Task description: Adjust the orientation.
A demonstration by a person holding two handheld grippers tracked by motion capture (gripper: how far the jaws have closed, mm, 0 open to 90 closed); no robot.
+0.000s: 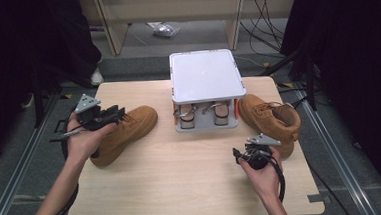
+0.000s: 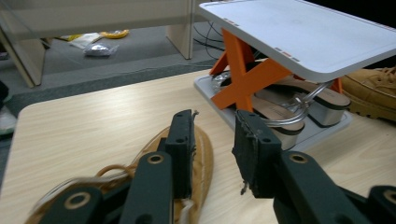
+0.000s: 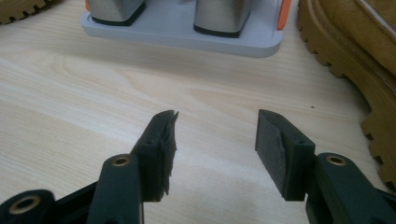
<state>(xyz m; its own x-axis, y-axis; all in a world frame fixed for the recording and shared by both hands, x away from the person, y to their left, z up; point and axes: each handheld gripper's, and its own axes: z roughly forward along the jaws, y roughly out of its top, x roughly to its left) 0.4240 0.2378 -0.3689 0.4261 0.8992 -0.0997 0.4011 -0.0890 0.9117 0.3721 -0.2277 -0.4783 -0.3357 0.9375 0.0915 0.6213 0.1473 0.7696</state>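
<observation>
A tan boot (image 1: 129, 128) lies on its side at the left of the wooden table (image 1: 183, 178). My left gripper (image 1: 116, 113) hovers over its upper part. In the left gripper view the boot (image 2: 203, 154) lies just below the jaws. The left gripper (image 2: 212, 135) is open and only table shows in the gap. A second tan boot (image 1: 272, 120) stands to the right of the rack; its lugged sole (image 3: 345, 46) fills the right edge of the right gripper view. My right gripper (image 1: 237, 154) sits low near that boot's toe. There the right gripper (image 3: 217, 135) is open over bare wood.
A small two-tier rack (image 1: 205, 76) with a white top and orange cross braces (image 2: 243, 79) stands at the table's far middle. A pair of heeled shoes (image 1: 204, 114) rests on its lower grey tray (image 3: 187, 35). Cables and a wooden frame lie on the floor beyond.
</observation>
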